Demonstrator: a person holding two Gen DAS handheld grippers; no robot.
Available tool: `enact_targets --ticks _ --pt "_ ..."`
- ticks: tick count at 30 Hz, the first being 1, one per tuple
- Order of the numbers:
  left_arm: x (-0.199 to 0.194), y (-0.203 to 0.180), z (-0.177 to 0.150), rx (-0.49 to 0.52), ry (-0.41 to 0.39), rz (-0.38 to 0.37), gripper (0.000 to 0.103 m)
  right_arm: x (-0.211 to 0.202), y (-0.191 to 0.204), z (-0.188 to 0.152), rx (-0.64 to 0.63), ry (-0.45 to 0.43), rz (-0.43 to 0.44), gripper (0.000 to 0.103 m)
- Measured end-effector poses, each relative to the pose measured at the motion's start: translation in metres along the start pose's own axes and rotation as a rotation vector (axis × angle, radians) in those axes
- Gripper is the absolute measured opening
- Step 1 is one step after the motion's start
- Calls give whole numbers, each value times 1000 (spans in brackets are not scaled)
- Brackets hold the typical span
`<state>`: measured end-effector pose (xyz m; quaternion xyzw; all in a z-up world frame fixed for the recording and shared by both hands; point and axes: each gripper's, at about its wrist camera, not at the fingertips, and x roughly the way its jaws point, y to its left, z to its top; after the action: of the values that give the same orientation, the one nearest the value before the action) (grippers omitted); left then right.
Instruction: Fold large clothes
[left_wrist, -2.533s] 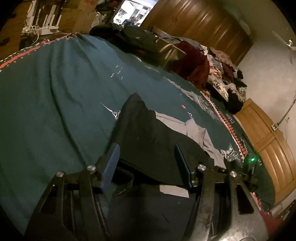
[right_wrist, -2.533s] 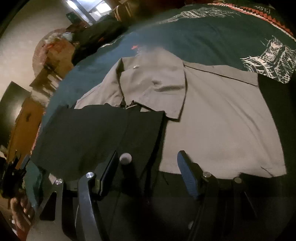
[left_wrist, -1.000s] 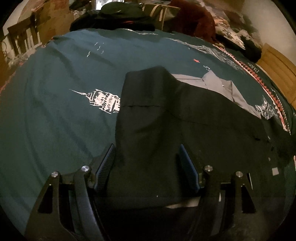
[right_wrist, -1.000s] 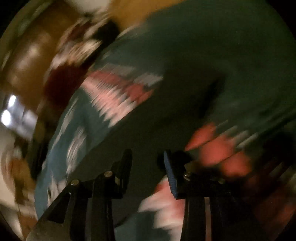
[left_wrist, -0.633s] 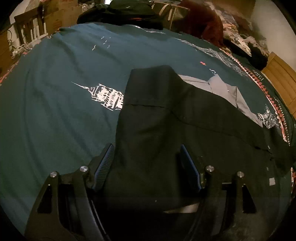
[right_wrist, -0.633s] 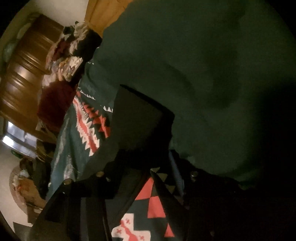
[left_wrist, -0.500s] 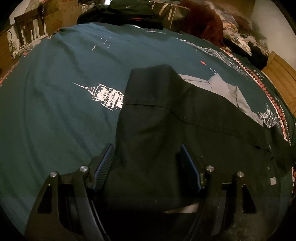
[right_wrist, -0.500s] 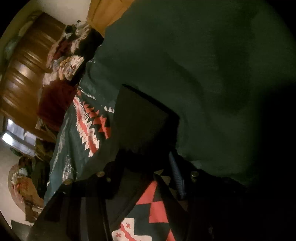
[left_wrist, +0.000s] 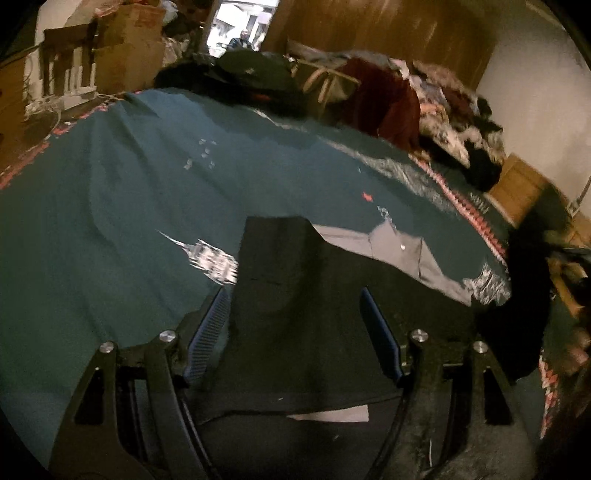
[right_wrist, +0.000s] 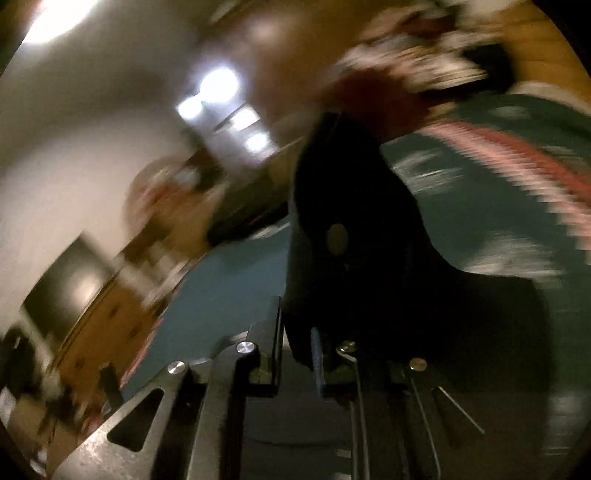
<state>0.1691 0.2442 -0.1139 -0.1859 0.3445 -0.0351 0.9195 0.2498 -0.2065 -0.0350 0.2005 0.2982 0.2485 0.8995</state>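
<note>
Your left hand-held gripper (left_wrist: 295, 325) hangs released, its jaws wide apart above the dark shirt (left_wrist: 306, 332) spread on the teal bedspread (left_wrist: 110, 221), grey lining toward two o'clock. Your right hand-held gripper (right_wrist: 297, 343) has just been closing and now clenches a dark fold of the shirt (right_wrist: 351, 240), lifted toward twelve o'clock.

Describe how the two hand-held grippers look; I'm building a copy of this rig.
Both match. The left hand-held gripper has a black angular frame with triangular cut-outs, round silver screw heads and blue ribbed pads on its fingers. The right hand-held gripper shows the same black frame, silver screws and blue pad; blur hides finer markings.
</note>
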Motion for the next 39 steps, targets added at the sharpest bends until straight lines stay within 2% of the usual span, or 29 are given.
enact_targets --ticks 2,4,6,8,10,11,13,15,19,21,23,24,26,27,29,31,32,34,36,39 --pt "-3 15 -1 -26 4 14 74 67 41 -21 -25 74 62 17" --pt "-3 29 -5 -41 21 41 74 132 73 -51 -72 157 74 17" --pt "0 40 -9 -56 39 54 74 183 88 -83 -86 257 84 19" --pt "3 48 -14 -73 53 59 74 223 95 -118 -94 359 71 24" --pt "7 49 -17 -79 59 54 74 236 95 -137 -79 425 68 25" --pt "8 48 -20 -78 63 45 74 233 96 -141 -79 424 73 25" --pt "13 41 -22 -62 77 29 74 209 90 -138 -88 387 78 35" --pt "23 26 -24 -6 100 8 74 175 76 -134 -82 339 73 41" --pt "26 16 -27 12 134 -33 75 119 9 -124 -27 302 -43 47" --pt "24 24 -30 -24 160 -24 75 109 -34 -130 58 357 -101 47" --pt "16 34 -34 -54 174 -2 75 121 -68 -137 84 452 -186 37" --pt "7 41 -37 -62 178 16 75 120 -78 -143 85 475 -160 28" --pt "-11 48 -40 -41 169 49 75 100 -82 -142 95 489 -149 30" --pt "-20 47 -40 -17 163 79 75 80 -77 -138 79 491 -182 41" --pt "-39 33 -40 53 132 142 75 46 -62 -132 6 443 -221 44" --pt "-57 11 -42 106 86 160 75 4 -28 -131 -96 378 -297 52" --pt "-67 -5 -43 141 56 156 76 -14 -9 -133 -140 343 -326 54" --pt "-86 -38 -47 208 -11 156 79 -47 27 -139 -199 258 -375 70" --pt "-106 -66 -50 223 -75 117 85 -77 61 -146 -235 165 -406 79" --pt "-138 -104 -57 265 -176 96 89 -108 109 -158 -302 49 -451 82"
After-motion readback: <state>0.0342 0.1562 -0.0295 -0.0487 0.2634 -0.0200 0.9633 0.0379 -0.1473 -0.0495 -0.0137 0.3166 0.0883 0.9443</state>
